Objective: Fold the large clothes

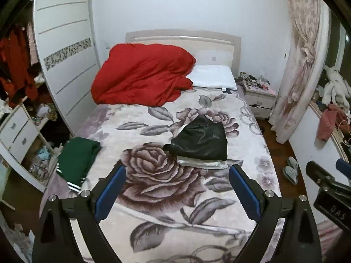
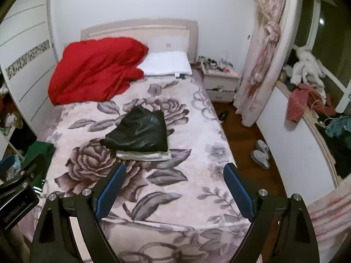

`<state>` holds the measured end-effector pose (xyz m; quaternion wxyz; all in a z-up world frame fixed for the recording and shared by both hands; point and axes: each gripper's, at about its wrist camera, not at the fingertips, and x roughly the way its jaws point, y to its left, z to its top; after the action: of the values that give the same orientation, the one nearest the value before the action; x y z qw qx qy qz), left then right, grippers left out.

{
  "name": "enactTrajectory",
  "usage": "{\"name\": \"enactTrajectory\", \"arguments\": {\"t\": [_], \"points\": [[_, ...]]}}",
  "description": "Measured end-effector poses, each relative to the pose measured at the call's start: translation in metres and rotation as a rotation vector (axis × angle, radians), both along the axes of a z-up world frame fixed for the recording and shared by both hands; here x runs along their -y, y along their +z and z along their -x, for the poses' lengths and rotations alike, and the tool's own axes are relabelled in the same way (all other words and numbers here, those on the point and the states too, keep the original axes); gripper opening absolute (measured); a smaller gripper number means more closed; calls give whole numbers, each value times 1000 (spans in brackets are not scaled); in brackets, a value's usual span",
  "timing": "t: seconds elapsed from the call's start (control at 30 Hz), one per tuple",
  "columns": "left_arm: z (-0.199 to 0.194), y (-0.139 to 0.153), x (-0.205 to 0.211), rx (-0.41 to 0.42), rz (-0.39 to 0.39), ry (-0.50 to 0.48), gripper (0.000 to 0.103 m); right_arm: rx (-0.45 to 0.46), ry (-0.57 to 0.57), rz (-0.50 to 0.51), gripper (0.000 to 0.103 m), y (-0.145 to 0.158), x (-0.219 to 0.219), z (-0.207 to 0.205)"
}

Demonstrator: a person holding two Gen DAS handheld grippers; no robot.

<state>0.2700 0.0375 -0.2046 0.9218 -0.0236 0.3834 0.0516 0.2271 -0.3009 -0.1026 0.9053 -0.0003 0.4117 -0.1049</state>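
Plush floral bedspread [image 1: 166, 188], printed with big grey-brown roses, fills the space under both my claws. My left claw [image 1: 177, 183] hangs spread wide over it, gripping nothing; my right claw [image 2: 174, 180] is spread the same way, also empty. Just ahead of both sits a shiny black garment [image 1: 200, 141], roughly folded into a wedge, resting on a flat folded white piece [image 1: 201, 163]. Off to my left claw's left, a green garment [image 1: 77, 160] with white stripes lies at the bed's edge. Farther ahead, a crumpled red quilt [image 1: 142, 74] is heaped beside a white pillow [image 1: 214, 76].
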Motion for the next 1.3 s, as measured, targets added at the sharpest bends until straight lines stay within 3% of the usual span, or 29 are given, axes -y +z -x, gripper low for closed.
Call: {"name": "enactTrajectory", "arguments": {"t": [0.27, 0.5, 0.57, 1.3], "points": [[52, 45, 2, 69, -25, 44, 96, 99, 59, 28, 92, 76, -14, 84], [76, 62, 8, 109, -41, 42, 96, 132, 79, -1, 92, 105, -17, 129], [82, 65, 9, 120, -42, 43, 96, 141, 77, 6, 97, 109, -18, 137], [110, 76, 19, 176, -45, 37, 100, 199, 115, -15, 102, 133, -9, 160]]}}
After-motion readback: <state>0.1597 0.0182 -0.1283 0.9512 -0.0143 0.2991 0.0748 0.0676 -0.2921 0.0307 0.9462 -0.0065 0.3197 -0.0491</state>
